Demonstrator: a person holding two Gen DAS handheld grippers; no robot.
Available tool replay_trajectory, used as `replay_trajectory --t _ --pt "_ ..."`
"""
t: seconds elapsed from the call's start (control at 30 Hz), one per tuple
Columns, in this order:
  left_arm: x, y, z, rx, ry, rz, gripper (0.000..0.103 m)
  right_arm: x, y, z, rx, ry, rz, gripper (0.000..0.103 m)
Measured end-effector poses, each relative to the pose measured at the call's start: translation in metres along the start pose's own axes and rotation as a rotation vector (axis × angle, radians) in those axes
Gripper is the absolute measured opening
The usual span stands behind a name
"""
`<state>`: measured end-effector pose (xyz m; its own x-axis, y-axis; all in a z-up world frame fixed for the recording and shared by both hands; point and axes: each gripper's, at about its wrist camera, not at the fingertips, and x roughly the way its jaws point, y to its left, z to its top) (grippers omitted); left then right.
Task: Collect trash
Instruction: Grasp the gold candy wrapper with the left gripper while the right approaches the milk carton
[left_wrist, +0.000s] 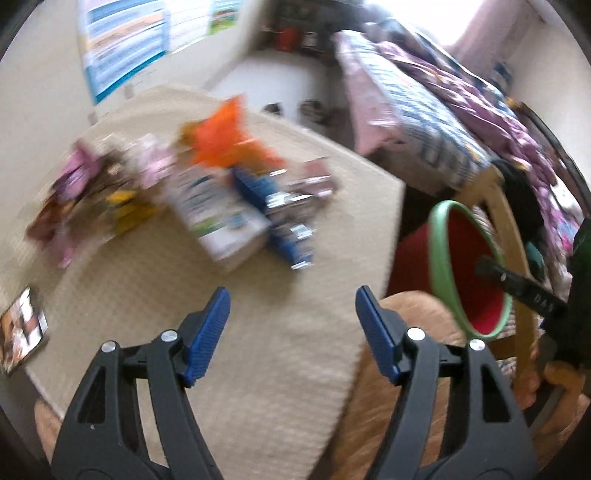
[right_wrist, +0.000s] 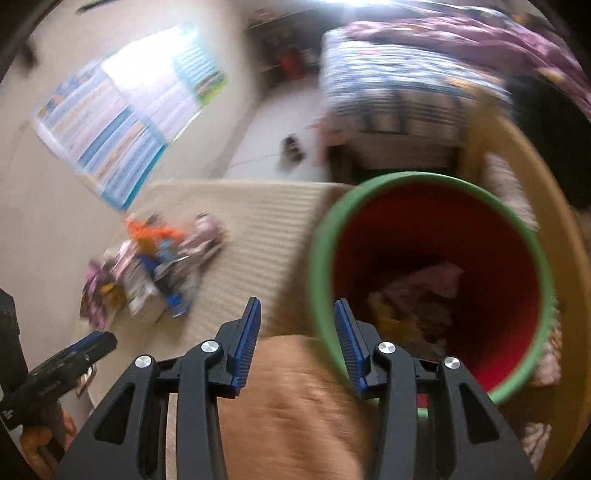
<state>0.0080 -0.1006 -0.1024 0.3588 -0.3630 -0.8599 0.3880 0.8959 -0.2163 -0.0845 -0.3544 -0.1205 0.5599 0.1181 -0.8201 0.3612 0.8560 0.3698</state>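
Left wrist view: angled down from above the cream mat (left_wrist: 280, 350), facing the far trash pile (left_wrist: 221, 199). Right wrist view: angled down close over the red bin (right_wrist: 436, 236). Shared: mat, pile, bin, bed (left_wrist: 424, 122).

Bright daylight glare at top, heavy motion blur, fisheye bending and dark corners

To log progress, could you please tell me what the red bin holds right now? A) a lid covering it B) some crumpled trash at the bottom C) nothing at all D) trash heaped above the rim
B: the right wrist view looks into the bin and shows pink and yellow trash lying low inside.
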Motion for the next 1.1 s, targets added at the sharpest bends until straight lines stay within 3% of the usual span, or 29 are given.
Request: replay_trajectory --t 0.23,0.4,0.5,0.67,0.73,0.83,0.93,1.1 --pt "-0.015 0.063 -0.021 -0.150 -0.007 0.043 0.068 0.051 0.114 0.013 -0.252 0.068 0.137 0.041" --pt "-0.022 0.091 -0.025 -0.214 -0.025 0.057 0.068 0.090 0.172 0.015 -0.358 0.124 0.166 0.041" --pt "-0.023 0.103 -0.028 -0.248 -0.030 0.057 0.068 0.112 0.195 0.012 -0.412 0.161 0.152 0.048" --pt "-0.022 0.115 -0.031 -0.278 -0.029 0.055 0.068 0.144 0.209 0.006 -0.444 0.237 0.110 0.052" --pt "-0.020 0.116 -0.030 -0.285 -0.027 0.053 0.068 0.150 0.213 0.003 -0.458 0.235 0.096 0.060" --pt "-0.017 0.118 -0.031 -0.293 -0.020 0.052 0.068 0.154 0.220 0.001 -0.510 0.214 0.064 0.060" --pt "-0.014 0.117 -0.032 -0.290 -0.012 0.050 0.068 0.167 0.218 0.001 -0.498 0.264 0.042 0.059" --pt "-0.013 0.119 -0.031 -0.297 -0.012 0.058 0.068 0.163 0.217 -0.006 -0.504 0.261 0.068 0.057"
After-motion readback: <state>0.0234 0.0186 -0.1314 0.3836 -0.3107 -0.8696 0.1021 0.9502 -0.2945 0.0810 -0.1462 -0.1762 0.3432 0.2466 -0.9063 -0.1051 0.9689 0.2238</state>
